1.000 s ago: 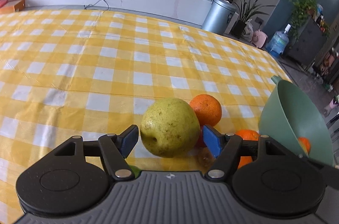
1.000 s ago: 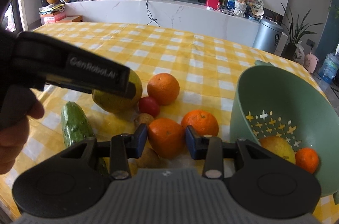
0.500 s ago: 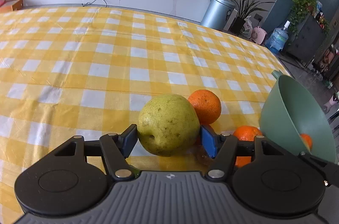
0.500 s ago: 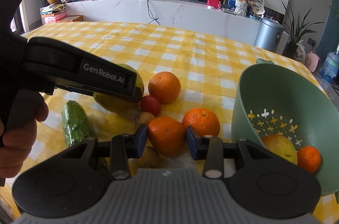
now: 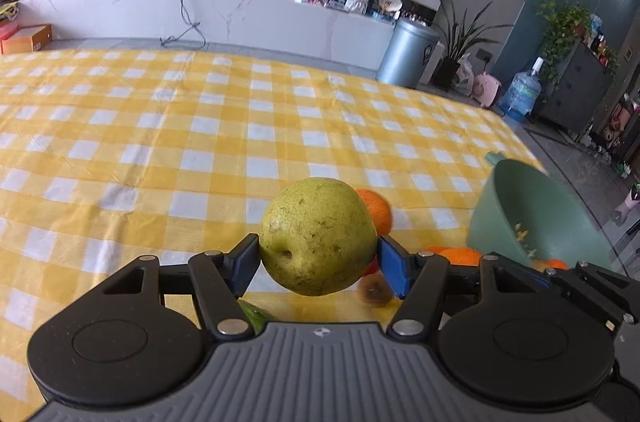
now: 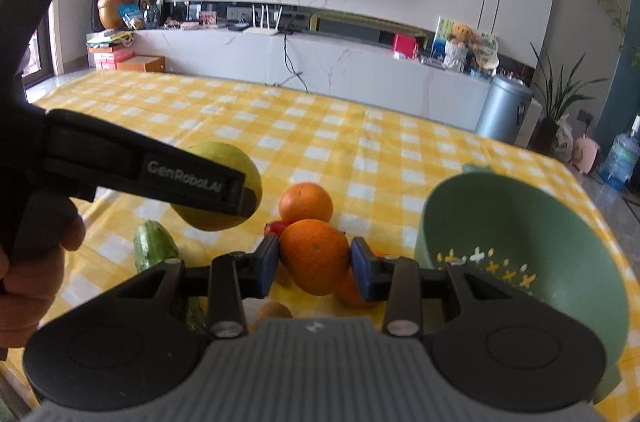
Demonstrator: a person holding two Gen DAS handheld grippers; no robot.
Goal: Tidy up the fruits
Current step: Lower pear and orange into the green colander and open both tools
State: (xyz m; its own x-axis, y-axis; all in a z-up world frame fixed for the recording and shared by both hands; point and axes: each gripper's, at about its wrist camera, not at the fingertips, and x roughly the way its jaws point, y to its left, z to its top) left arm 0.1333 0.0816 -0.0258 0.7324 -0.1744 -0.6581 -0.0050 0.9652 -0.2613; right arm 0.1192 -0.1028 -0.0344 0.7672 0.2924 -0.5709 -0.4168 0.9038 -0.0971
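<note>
Each handheld claw is built alike: a ribbed grey housing with a small emblem at its front edge, flanked by two round black discs with shallow circular recesses. From these run black linkage arms with triangular cut-outs, pinned by silver screws. The left claw (image 5: 318, 258) ends in blue rectangular pads (image 5: 394, 270) on black fingers, and so does the right claw (image 6: 314, 264). Seen from the right claw, the left one's black side bar carries pale lettering reading GenRobot.AI. A bare hand (image 6: 30, 286) wraps its black pistol-style handle; no sleeve shows.
</note>
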